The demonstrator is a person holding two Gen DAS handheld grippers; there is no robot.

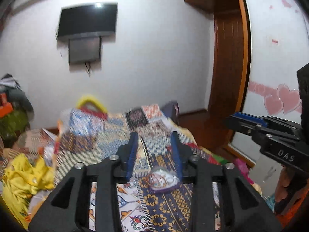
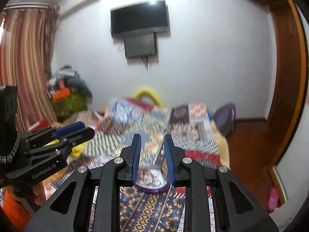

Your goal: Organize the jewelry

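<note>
A small purple-rimmed dish [image 1: 164, 181] with rings and other small jewelry lies on the patterned bedspread [image 1: 164, 208]. In the left wrist view it shows low between my left gripper's [image 1: 155, 135] blue pads, which stand wide apart and touch nothing. In the right wrist view the dish [image 2: 152, 181] sits at the base of my right gripper's [image 2: 152, 136] open pads; I cannot tell if they touch it. The right gripper also shows at the right of the left wrist view [image 1: 243, 120], and the left gripper at the left of the right wrist view [image 2: 81, 128].
The bed holds a yellow garment [image 1: 23, 176] at the left and a patterned bag with yellow handles [image 1: 85, 114] at the far end. A TV [image 1: 87, 20] hangs on the white wall. A wooden door frame [image 1: 227, 73] and wardrobe stand at the right.
</note>
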